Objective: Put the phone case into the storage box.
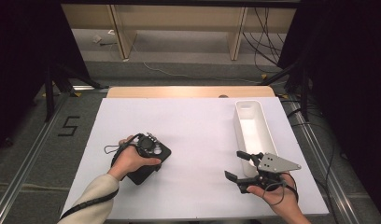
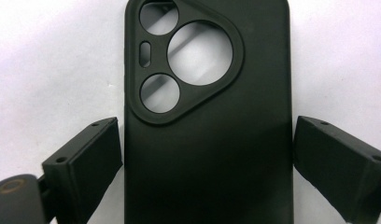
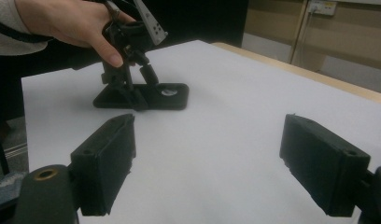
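Note:
A black phone case (image 2: 207, 177) with round camera cutouts lies flat, back up, on the white tabletop (image 1: 193, 121). My left gripper (image 2: 207, 122) points down over it, open, one jaw on each long side of the case and close to its edges. In the high view the left gripper (image 1: 149, 148) covers most of the case (image 1: 164, 154), left of the table's middle. The right gripper view has that gripper (image 3: 132, 88) standing upright on the case (image 3: 167, 99). My right gripper (image 1: 233, 164) hovers open at the near right, nothing between its fingers (image 3: 109, 154).
A long, narrow white bin (image 1: 264, 123) stands on the table's right side, just beyond the right gripper. A wooden strip (image 1: 188, 91) borders the far edge. Cables and dark stands lie on the floor beyond.

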Action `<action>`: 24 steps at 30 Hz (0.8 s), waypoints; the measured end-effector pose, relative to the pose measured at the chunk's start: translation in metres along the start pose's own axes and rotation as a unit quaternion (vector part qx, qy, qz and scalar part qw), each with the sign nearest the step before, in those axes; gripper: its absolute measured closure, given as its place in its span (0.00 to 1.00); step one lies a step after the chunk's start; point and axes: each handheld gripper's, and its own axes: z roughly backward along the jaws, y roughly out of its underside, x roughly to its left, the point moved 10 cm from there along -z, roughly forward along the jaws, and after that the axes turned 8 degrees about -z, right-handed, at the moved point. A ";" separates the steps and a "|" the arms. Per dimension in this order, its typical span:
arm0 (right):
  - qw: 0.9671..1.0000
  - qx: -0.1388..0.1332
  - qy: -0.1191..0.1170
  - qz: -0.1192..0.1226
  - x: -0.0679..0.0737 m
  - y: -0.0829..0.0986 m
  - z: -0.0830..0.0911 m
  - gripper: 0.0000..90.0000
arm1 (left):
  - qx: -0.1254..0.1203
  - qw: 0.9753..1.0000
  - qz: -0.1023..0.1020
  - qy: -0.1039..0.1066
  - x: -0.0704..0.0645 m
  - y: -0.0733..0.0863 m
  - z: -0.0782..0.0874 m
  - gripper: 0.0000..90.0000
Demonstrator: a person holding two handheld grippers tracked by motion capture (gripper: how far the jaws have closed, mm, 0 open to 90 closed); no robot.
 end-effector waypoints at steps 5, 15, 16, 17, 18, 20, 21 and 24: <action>1.000 0.002 0.001 -0.001 -0.001 0.001 0.000 0.22 | 0.005 1.000 -0.003 0.001 0.000 0.001 0.000 0.09; 1.000 0.003 0.000 0.001 0.000 0.001 -0.001 0.22 | 0.011 1.000 0.007 0.013 0.001 0.001 -0.002 0.09; 1.000 0.003 0.000 0.001 0.000 0.001 -0.001 0.22 | 0.011 1.000 0.008 0.013 0.001 0.001 -0.002 0.09; 1.000 0.003 0.000 0.001 0.000 0.001 -0.001 0.22 | 0.014 1.000 0.007 0.014 0.001 0.001 -0.001 0.10; 1.000 0.003 0.000 0.001 0.000 0.001 -0.001 0.22 | 0.016 1.000 0.008 0.015 0.001 0.001 -0.001 0.10; 1.000 0.003 -0.001 0.001 0.001 0.001 -0.001 0.22 | 0.016 1.000 0.010 0.015 0.001 0.001 -0.001 0.10; 1.000 0.003 0.000 0.002 0.000 0.001 -0.001 0.22 | 0.017 1.000 0.010 0.016 0.001 0.001 -0.001 0.11; 1.000 0.004 -0.001 0.001 0.001 0.001 -0.001 0.22 | 0.018 1.000 0.011 0.015 0.002 0.001 -0.001 0.12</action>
